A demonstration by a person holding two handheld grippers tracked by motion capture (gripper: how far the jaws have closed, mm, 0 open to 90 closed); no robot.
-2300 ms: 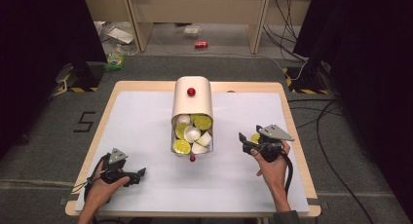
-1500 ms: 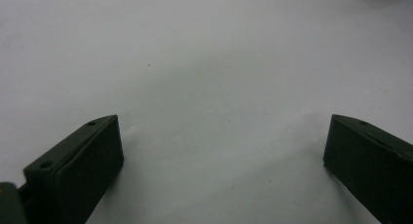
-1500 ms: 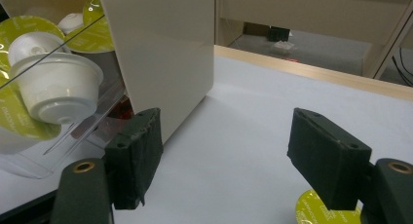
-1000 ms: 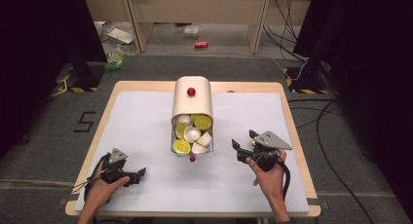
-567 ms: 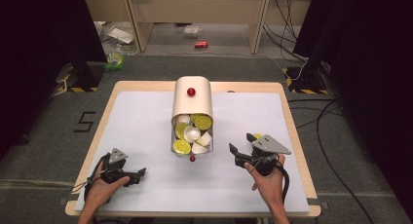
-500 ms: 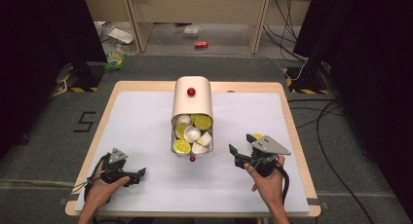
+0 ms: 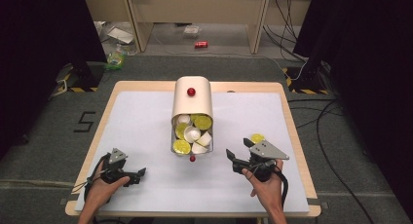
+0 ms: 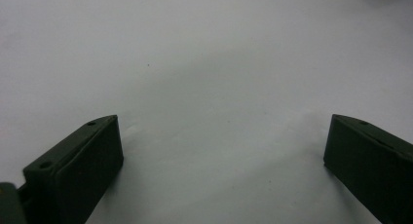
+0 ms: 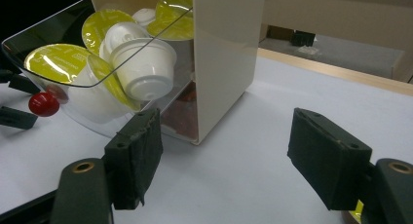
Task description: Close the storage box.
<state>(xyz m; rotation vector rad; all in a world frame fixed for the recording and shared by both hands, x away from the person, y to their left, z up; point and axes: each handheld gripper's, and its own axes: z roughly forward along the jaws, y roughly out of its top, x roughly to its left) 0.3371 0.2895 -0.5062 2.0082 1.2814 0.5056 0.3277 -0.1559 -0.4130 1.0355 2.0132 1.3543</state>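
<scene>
While the right gripper [image 9: 224,156] faces the capsule dispenser [image 7: 192,112] mid-worktop [image 7: 146,112] with released, empty jaws, a careless advance could knock its clear drawer [image 9: 97,107] and spill capsules [image 9: 141,68], whereas the left gripper [image 7: 127,174] rests open apart.

A dispenser [image 7: 192,100] stood mid-table [image 7: 146,112], its drawer [image 7: 192,139] of capsules [image 7: 193,134] open toward the person. One knob [image 7: 191,92] sat on top, another [image 7: 192,158] at the drawer's front. A lone capsule [image 7: 256,138] lay right of it, just behind the right gripper [image 7: 233,158]. The left gripper [image 7: 139,174] rested at the near left.
</scene>
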